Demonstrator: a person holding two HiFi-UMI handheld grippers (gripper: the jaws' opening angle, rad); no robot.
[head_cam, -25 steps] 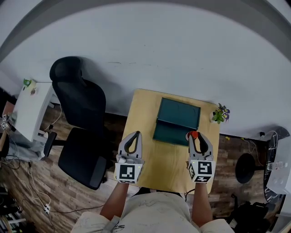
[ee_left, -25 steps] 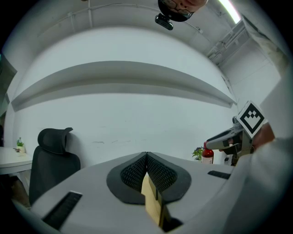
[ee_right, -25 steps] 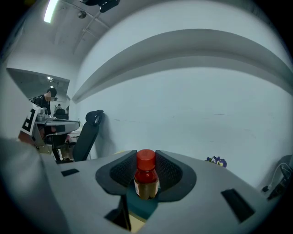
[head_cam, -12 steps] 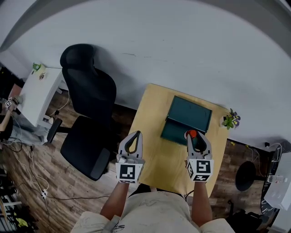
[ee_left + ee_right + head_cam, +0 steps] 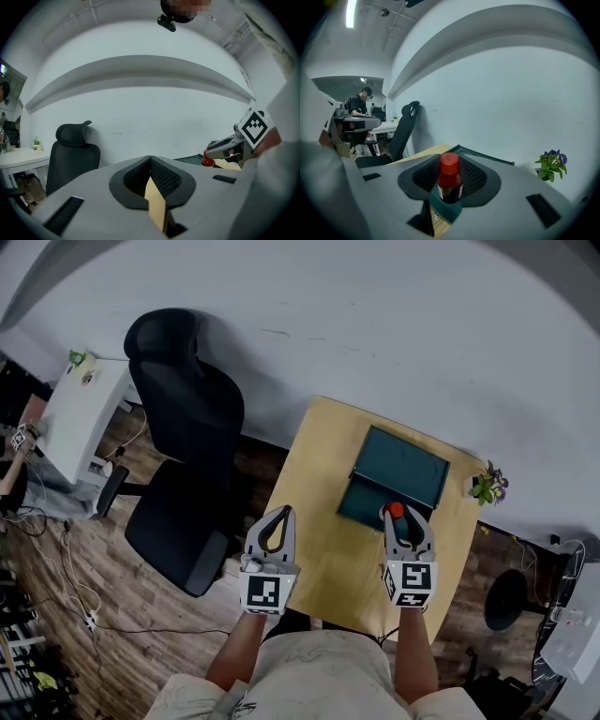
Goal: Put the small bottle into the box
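A small dark bottle with a red cap (image 5: 450,180) stands upright between the jaws of my right gripper (image 5: 451,185), which is shut on it. In the head view the red cap of the bottle (image 5: 396,510) shows at the tip of the right gripper (image 5: 401,521), just at the near edge of the dark green open box (image 5: 392,482) on the wooden table (image 5: 323,521). My left gripper (image 5: 279,518) hangs over the table's left edge, its jaws closed together with nothing in them. The left gripper (image 5: 151,161) also shows shut in its own view.
A black office chair (image 5: 183,442) stands left of the table. A small potted plant (image 5: 491,486) sits at the table's far right corner. A white desk (image 5: 70,418) is at the far left, cables lie on the wooden floor, and a white wall runs behind.
The head view has swung, so the table and box sit further right and higher in the picture. The right gripper with the bottle stays at the box's near edge. The left gripper holds its place.
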